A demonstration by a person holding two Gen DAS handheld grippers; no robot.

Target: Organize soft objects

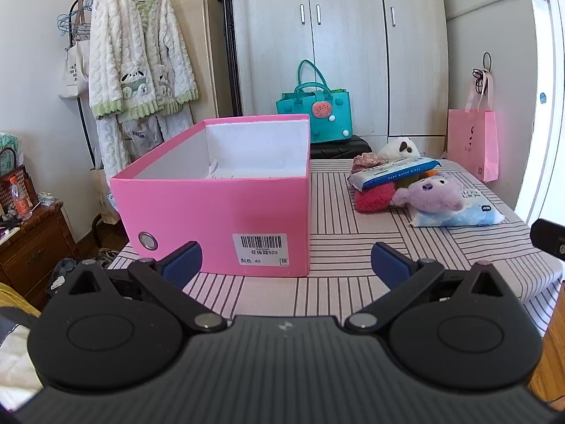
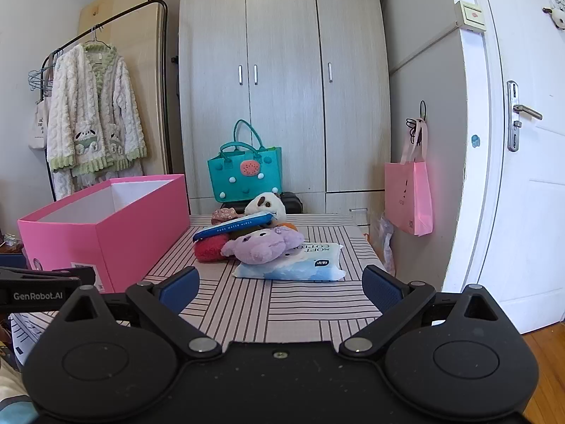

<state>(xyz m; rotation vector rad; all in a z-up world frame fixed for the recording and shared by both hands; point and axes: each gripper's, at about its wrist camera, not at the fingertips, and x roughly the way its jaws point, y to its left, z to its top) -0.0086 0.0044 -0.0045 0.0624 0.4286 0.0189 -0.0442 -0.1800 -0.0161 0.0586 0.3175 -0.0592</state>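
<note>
An open pink box (image 1: 219, 205) stands on the striped table (image 1: 353, 247), with only some paper inside; it also shows in the right wrist view (image 2: 106, 233). To its right lies a heap of soft things: a purple plush (image 1: 429, 194) (image 2: 265, 245), a red fuzzy item (image 1: 372, 199) (image 2: 210, 249), a white plush (image 1: 400, 148) (image 2: 266, 205), a floral cloth (image 2: 224, 215), a blue wipes pack (image 1: 395, 173) (image 2: 235, 229) and a light blue tissue pack (image 1: 462, 213) (image 2: 296, 265). My left gripper (image 1: 286, 263) is open and empty before the box. My right gripper (image 2: 280, 288) is open and empty before the heap.
A teal felt bag (image 1: 314, 113) sits on a dark case behind the table. A pink paper bag (image 1: 475, 145) hangs at the right. A clothes rack with a fluffy robe (image 1: 137, 56) stands left, a wardrobe (image 2: 282, 88) behind, a white door (image 2: 522, 141) at the right.
</note>
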